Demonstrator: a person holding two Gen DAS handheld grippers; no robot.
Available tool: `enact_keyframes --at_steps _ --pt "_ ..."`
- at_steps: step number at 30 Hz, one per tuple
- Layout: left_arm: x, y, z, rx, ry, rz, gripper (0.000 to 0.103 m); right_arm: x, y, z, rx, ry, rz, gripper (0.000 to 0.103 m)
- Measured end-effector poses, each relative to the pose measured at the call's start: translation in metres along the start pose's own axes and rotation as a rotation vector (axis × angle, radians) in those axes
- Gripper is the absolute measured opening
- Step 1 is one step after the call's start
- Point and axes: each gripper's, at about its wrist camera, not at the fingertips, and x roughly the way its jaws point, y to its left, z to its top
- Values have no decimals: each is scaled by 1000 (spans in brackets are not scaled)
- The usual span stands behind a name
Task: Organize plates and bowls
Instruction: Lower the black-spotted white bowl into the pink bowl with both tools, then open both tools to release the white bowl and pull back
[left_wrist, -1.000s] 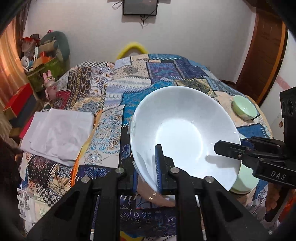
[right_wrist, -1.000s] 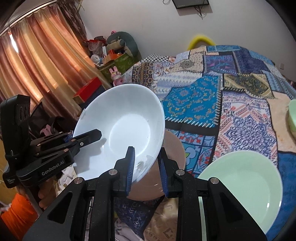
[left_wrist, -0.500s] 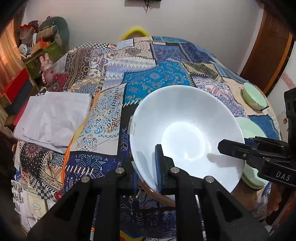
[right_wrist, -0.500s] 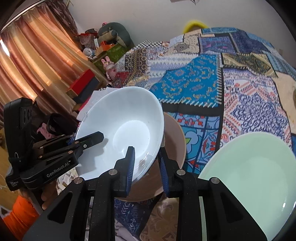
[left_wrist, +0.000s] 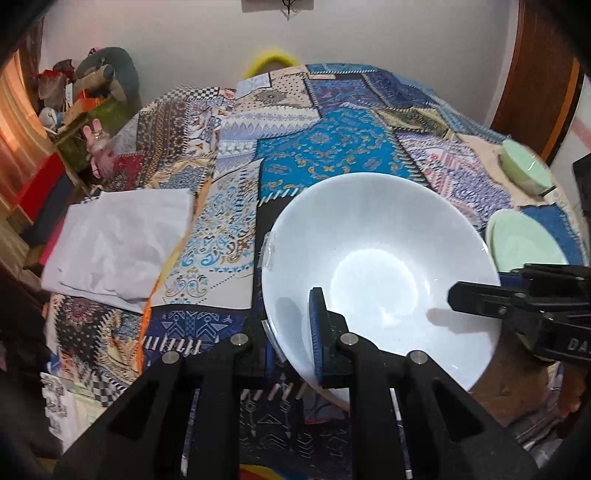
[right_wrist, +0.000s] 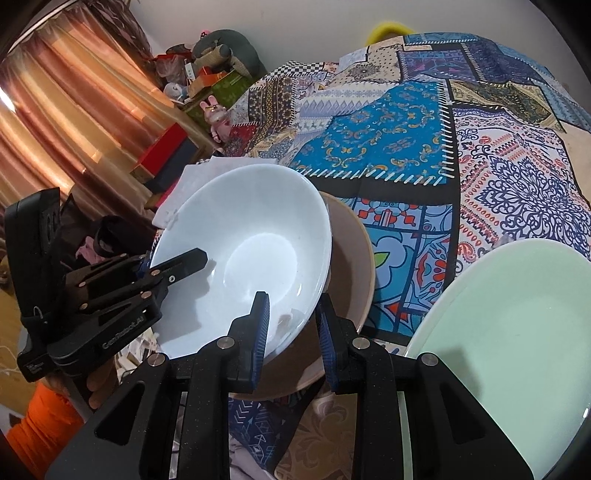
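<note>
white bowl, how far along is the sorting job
Done: little visibly sorted, though what looks like a green plate pair sits at the right. In hand: the white bowl, its rim pinched by the left gripper and right gripper, above the brown plate. Left: setting it down, plus the small green bowl.

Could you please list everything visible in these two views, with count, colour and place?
Large white ceramic bowl: one, white, tilted, held over the brown bowl.
Wide brown bowl: one, brown, under the white bowl.
Pale green round plate: one, green, near right.
Small pale green bowl: one, green, far right edge.
Folded white cloth: one, white, left side.
Patchwork patterned bedspread: one, mostly blue, under everything.
Left tool: one, black, clamped on the white bowl's rim.
Right tool: one, black, jaws astride the opposite rim.
</note>
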Motion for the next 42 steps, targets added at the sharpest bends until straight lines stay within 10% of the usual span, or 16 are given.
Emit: enact_keyframes --at_steps 20,24,42 --pt "19 -4 -7 0 74 -10 24 -11 -3 0 -49 -2 -69 31" --pt "14 -2 -6 -14 82 -16 24 -21 0 0 -73 -27 -97 45" --pt "-89 -48 38 15 -188 -84 51 -156 -52 7 -89 -287 -334 55"
